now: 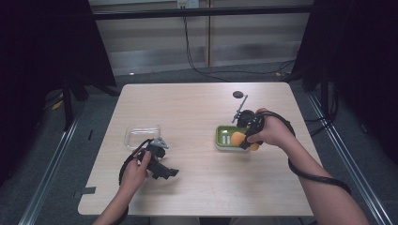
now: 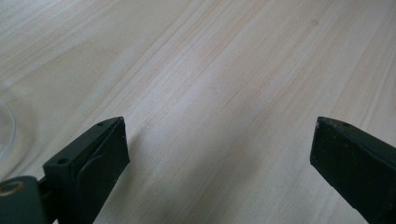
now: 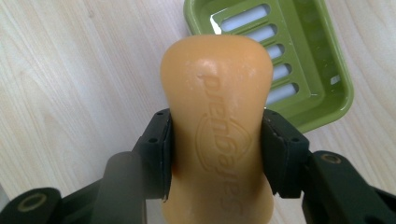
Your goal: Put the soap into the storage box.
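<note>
Between the jaws of the right gripper (image 3: 217,154), an orange soap bar (image 3: 217,126) is clamped across its narrow waist, its long axis running along the line of the jaws and out beyond their tips. Just past the bar's far end, and slightly to its right in the right gripper view, lies the green slotted soap dish (image 3: 299,60) on the table (image 1: 197,112); in the high view the bar (image 1: 237,138) sits over the dish's near right part (image 1: 223,136). Judged from this, placement calls for carrying the bar a little farther over the dish and lowering it. Well apart at the table's left, the left gripper (image 2: 219,144) rests with jaws open and nothing between them, near a clear plastic container (image 1: 141,135).
</note>
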`<state>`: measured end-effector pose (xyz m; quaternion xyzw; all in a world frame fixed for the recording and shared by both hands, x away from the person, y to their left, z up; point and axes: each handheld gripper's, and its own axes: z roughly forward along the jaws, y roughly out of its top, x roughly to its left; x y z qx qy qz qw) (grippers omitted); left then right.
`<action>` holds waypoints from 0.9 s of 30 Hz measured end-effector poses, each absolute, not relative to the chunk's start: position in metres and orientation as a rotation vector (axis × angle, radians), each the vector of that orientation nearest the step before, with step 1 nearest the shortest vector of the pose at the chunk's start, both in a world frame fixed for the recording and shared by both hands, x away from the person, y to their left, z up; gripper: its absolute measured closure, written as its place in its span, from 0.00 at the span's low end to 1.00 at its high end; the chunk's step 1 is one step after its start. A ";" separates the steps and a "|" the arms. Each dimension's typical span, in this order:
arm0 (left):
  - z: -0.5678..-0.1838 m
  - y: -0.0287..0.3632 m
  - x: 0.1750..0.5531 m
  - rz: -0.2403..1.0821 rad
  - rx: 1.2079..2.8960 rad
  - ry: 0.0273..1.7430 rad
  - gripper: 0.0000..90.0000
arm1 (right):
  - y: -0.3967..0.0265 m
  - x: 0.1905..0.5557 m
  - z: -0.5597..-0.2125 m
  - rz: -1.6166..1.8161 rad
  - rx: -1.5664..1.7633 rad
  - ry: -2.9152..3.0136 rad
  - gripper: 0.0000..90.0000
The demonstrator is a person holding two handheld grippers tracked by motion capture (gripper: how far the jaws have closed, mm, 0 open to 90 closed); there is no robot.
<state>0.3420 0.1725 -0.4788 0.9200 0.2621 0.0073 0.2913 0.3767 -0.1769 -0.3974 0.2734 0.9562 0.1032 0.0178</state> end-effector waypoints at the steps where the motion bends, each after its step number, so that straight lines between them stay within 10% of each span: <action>1: -0.479 0.172 0.341 0.020 2.440 0.712 0.05 | -0.177 0.377 -0.397 0.321 0.870 2.967 0.56; 27: -0.481 0.171 0.341 0.016 2.403 0.738 0.05 | -0.175 0.392 -0.401 0.330 0.870 2.958 0.56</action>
